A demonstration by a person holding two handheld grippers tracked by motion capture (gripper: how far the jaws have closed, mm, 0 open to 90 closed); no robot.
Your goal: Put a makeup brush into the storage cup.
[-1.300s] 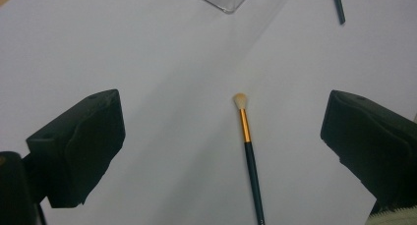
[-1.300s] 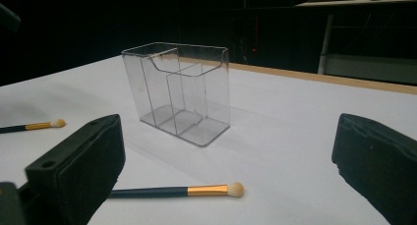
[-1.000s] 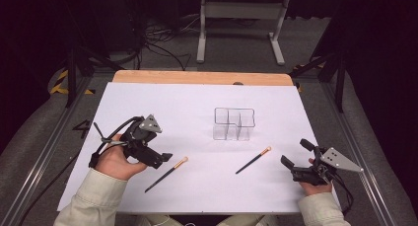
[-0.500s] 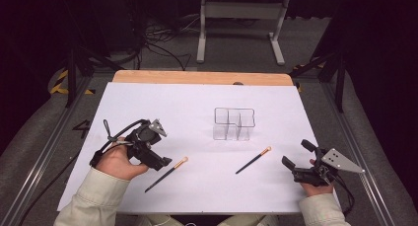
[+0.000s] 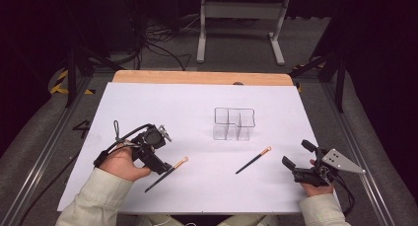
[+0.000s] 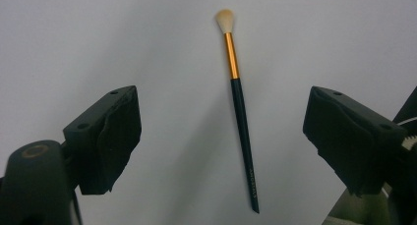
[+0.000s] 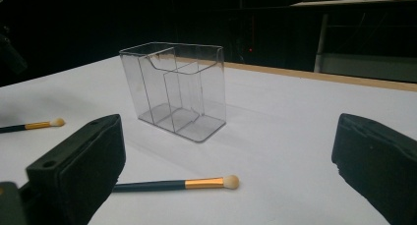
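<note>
Under left gripper (image 5: 166,166), half-hidden brush (image 5: 177,164)

The left gripper (image 5: 165,168) is pointing down at the table from the person's left hand (image 5: 121,162), its cable looping back over the wrist. In the left gripper view its two black jaws are standing wide apart, and they have just been closing a little, with nothing pressed between the pads. The pale sleeve of the left forearm is coming in from the bottom edge at a slant. Over on the other side, the right gripper (image 5: 298,156) is resting low near the table's corner in the right hand (image 5: 315,186), grey plate on top, jaws spread wide and gripping nothing.
</note>
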